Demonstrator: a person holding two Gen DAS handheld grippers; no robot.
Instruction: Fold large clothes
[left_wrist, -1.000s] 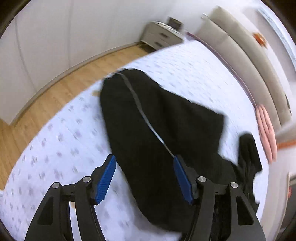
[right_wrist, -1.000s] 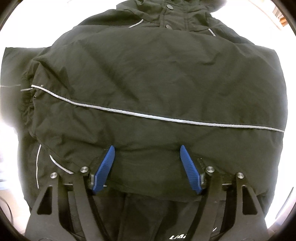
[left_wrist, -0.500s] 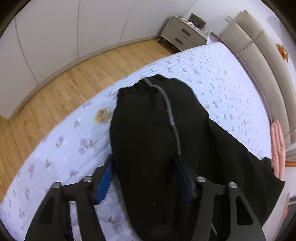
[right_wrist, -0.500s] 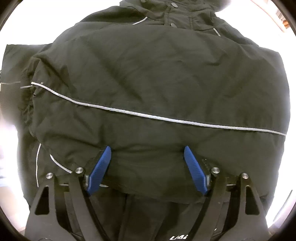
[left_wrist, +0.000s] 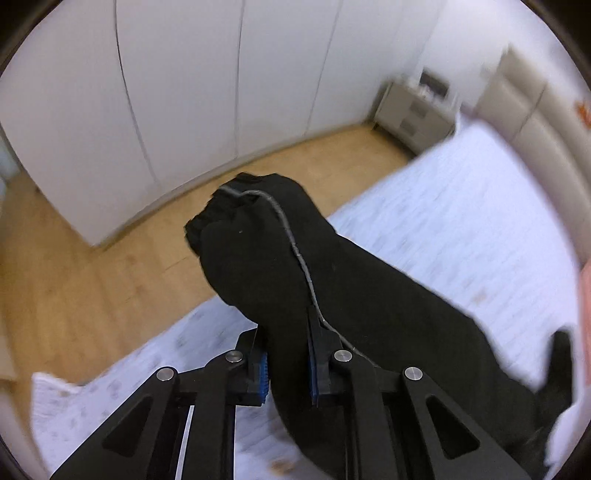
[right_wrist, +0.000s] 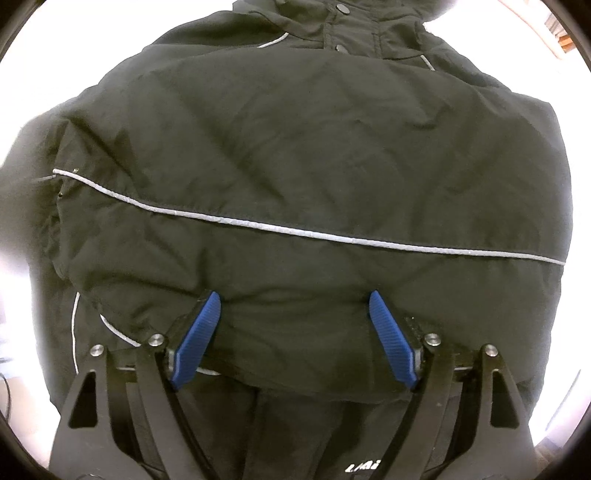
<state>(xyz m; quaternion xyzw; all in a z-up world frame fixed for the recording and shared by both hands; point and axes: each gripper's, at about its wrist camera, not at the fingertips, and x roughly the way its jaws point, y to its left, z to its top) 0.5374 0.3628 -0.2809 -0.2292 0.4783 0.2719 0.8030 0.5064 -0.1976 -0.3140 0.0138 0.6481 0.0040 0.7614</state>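
In the left wrist view, the left gripper (left_wrist: 287, 363) is closing its jaws on the black sleeve (left_wrist: 273, 258), pinched between the blue pads and raised over the floral bedspread (left_wrist: 461, 221). In the right wrist view, the right gripper (right_wrist: 291, 334) stands wide apart, tips resting on the black jacket (right_wrist: 303, 147) spread flat, with nothing clamped.

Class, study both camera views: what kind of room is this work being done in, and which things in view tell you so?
Most likely a bedroom. A bed with a floral quilted cover and a padded headboard fills one side, a small nightstand stands beside it, and tall white wardrobe doors line the wall above a wooden floor.
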